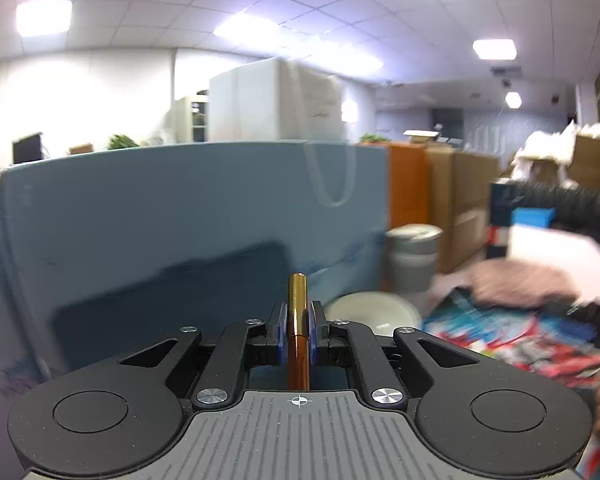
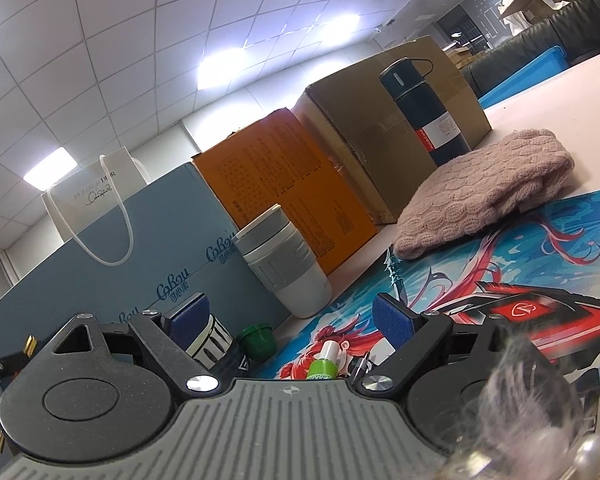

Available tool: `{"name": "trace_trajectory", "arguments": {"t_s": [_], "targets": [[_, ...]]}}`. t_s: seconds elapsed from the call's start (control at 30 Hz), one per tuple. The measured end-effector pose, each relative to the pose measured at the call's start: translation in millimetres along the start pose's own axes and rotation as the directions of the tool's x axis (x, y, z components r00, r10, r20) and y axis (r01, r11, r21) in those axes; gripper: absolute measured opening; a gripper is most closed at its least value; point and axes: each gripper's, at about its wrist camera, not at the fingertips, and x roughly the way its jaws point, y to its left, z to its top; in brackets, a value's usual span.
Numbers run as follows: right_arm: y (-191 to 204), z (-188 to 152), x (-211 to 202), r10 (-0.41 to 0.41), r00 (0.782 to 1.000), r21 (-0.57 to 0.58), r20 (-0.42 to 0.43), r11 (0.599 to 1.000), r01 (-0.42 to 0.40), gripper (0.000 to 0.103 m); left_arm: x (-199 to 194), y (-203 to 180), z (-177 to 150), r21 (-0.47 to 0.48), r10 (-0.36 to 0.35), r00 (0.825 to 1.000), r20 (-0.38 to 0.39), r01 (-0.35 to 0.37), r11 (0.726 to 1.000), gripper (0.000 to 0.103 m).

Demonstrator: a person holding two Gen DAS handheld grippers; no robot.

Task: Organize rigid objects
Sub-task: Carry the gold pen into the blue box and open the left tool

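Observation:
My left gripper (image 1: 298, 322) is shut on a gold and amber pen (image 1: 298, 300), held upright in the air in front of a blue box (image 1: 180, 216). My right gripper (image 2: 290, 320) is open and low over the printed desk mat (image 2: 520, 248). Between its blue pads lie a green and white tube (image 2: 324, 362), a thin pen tip (image 2: 362, 364), a small green cap (image 2: 257, 340) and a striped black and white container (image 2: 216, 344) touching the left pad.
A grey and white cup (image 2: 284, 264) stands by the blue box (image 2: 120, 260). Behind are an orange box (image 2: 292, 176), a cardboard box (image 2: 400, 120), a dark flask (image 2: 424, 108) and a pink knitted hat (image 2: 484, 188). A white bowl (image 1: 370, 310) sits below the left gripper.

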Motion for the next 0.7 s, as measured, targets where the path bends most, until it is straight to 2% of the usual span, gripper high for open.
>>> {"name": "trace_trajectory", "arguments": {"t_s": [0.07, 0.17, 0.23, 0.4, 0.7], "targets": [[0.4, -0.2, 0.7, -0.001, 1.000, -0.003, -0.002, 1.000, 0.001, 0.088, 10.5, 6.9, -5.6, 0.034, 0.007, 1.000, -0.019, -0.006, 0.999, 0.009], [0.6, -0.7, 0.8, -0.001, 1.000, -0.005, -0.004, 1.000, 0.001, 0.088, 23.5, 8.4, -18.0, 0.122, -0.038, 0.998, -0.041, 0.043, 0.992, 0.009], [0.7, -0.7, 1.1, 0.000, 1.000, -0.006, -0.005, 1.000, 0.000, 0.088, 31.8, 9.9, -23.7, 0.159, -0.024, 0.998, -0.066, 0.035, 0.987, 0.009], [0.8, -1.2, 1.5, 0.004, 1.000, -0.008, -0.009, 1.000, -0.004, 0.088, 38.3, 23.9, -31.2, 0.123, -0.036, 0.995, -0.097, 0.048, 0.991, 0.009], [1.2, -1.6, 1.7, 0.006, 1.000, -0.013, -0.011, 1.000, -0.006, 0.088, 42.7, 21.7, -35.5, 0.156, -0.068, 0.979, -0.194, 0.099, 0.983, 0.009]]}}
